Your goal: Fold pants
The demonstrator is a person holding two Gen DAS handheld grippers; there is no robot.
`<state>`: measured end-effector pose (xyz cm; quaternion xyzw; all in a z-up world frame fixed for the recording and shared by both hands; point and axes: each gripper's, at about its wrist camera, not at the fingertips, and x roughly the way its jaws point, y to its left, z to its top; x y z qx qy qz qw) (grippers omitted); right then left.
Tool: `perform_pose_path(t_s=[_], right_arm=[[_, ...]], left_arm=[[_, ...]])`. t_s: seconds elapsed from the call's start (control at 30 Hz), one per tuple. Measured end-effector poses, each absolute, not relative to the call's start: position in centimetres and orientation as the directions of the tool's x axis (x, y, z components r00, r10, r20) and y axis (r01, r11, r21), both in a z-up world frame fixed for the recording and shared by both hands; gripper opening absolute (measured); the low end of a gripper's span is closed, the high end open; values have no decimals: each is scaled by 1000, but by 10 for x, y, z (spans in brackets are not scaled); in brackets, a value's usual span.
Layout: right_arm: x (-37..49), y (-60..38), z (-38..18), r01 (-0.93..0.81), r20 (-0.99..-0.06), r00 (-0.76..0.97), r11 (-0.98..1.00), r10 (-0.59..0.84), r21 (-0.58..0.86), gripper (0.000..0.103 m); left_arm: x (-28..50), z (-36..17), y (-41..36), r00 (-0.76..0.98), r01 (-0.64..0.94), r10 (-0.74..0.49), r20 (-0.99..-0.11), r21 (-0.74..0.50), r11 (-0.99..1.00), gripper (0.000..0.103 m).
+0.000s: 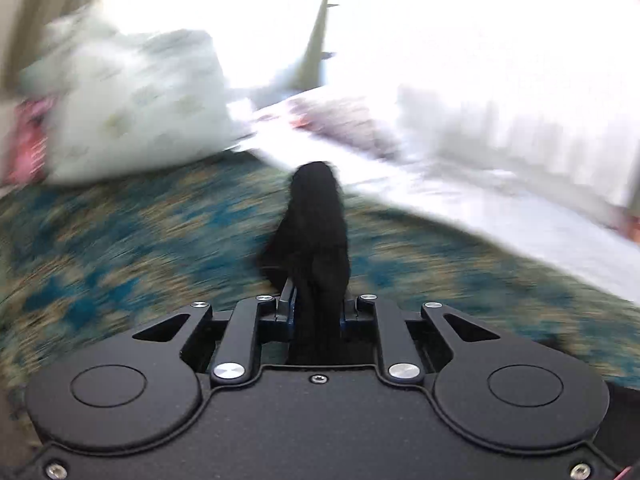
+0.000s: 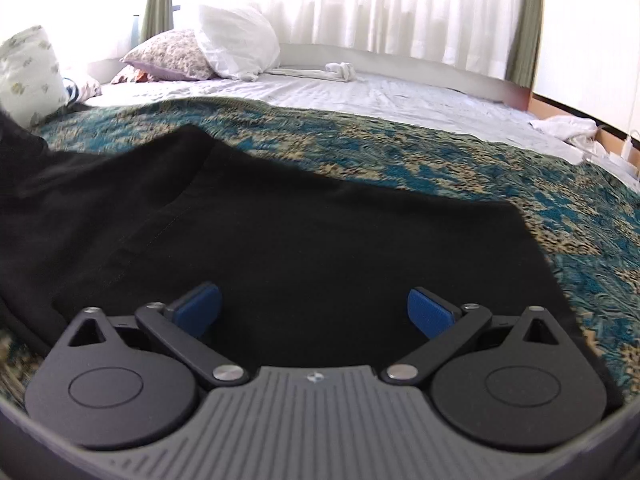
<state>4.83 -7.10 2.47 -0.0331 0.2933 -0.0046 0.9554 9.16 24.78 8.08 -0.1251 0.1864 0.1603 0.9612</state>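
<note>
Left gripper (image 1: 316, 308) has its jaws pinched nearly together on a bunched fold of the black pants (image 1: 314, 232), and the cloth sticks up in a dark hump right between the fingers and past them. That whole view is smeared with blur, so all I can make out behind it is the teal and tan patterned bedspread (image 1: 120, 232), a pale printed pillow (image 1: 136, 108) off to the left and the white sheet (image 1: 460, 208) running across to the right

Right gripper (image 2: 314, 312) is spread wide, blue pads (image 2: 430, 312) well apart, hanging just over the pants (image 2: 300, 240) with nothing caught in it. From that side the pants lie spread out flat on the bedspread (image 2: 460, 160), taking up most of the near part of the bed. Further back there's a floral pillow (image 2: 172, 56), a white pillow (image 2: 236, 40) leaning on it, and sheer curtains (image 2: 380, 8) behind
</note>
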Motion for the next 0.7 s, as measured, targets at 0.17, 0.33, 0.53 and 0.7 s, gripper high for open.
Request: perform_pose_path(t_s=[0.17,0.33,0.53,0.7], right_arm=[[27,-108,56,25,-525,851,998,12,64,103],[-1,-159,68,70,-534,846,992,-5,102,103],[-27,-211,57,181,-561,826,967,-52,177,103],[-36,-237,50,216,-541,841,926,-14,311,103]], left_arm=[[86,115,137,951,-46,12,-308,-101,994,17],[92,102,36,898,203,-233,-374,-118,972,17],[98,27,-47,748,323,-321,-581,-104,941,19],[73,26,-69,772,374,-292,-565,31,927,36]])
